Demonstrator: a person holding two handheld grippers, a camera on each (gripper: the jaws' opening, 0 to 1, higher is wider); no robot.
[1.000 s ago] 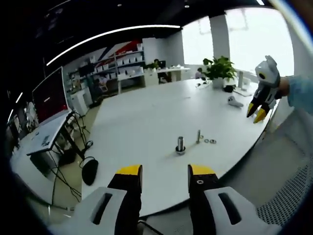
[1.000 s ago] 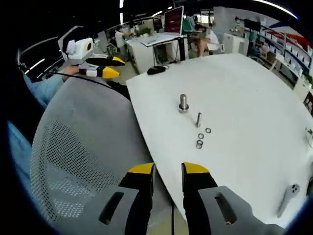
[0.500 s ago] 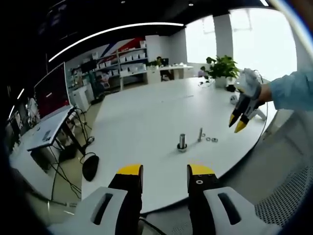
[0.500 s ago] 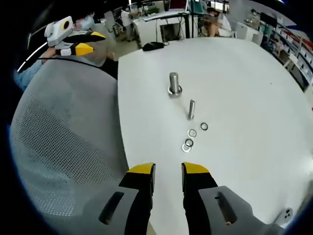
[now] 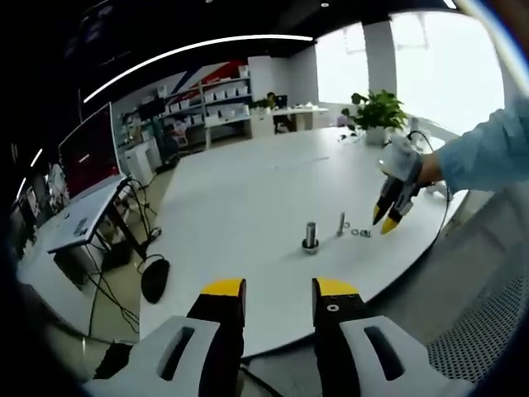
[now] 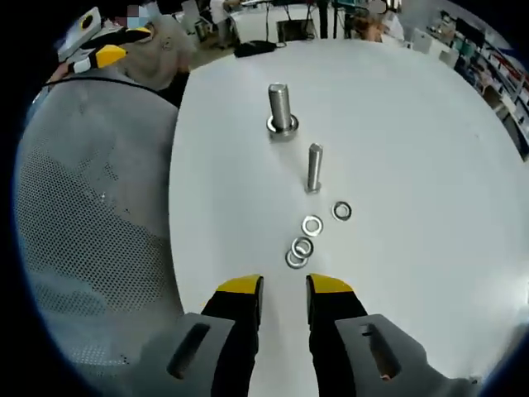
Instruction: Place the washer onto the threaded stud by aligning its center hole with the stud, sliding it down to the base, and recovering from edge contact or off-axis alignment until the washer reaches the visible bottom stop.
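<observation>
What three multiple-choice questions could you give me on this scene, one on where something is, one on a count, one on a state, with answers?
1. Where do the loose washers lie?
A. On the white table, between the right gripper and the thin stud
B. On the mesh chair
C. Threaded on the thick stud

2. How many upright studs stand on the table?
A. One
B. Two
C. Four

3. What do the right gripper's jaws hold?
A. A washer
B. A stud
C. Nothing

Answers: 1 A, the washers lie flat just ahead of the jaws; 2 B, the thin stud and the thick stud; 3 C, the gap between the jaws is empty.
</observation>
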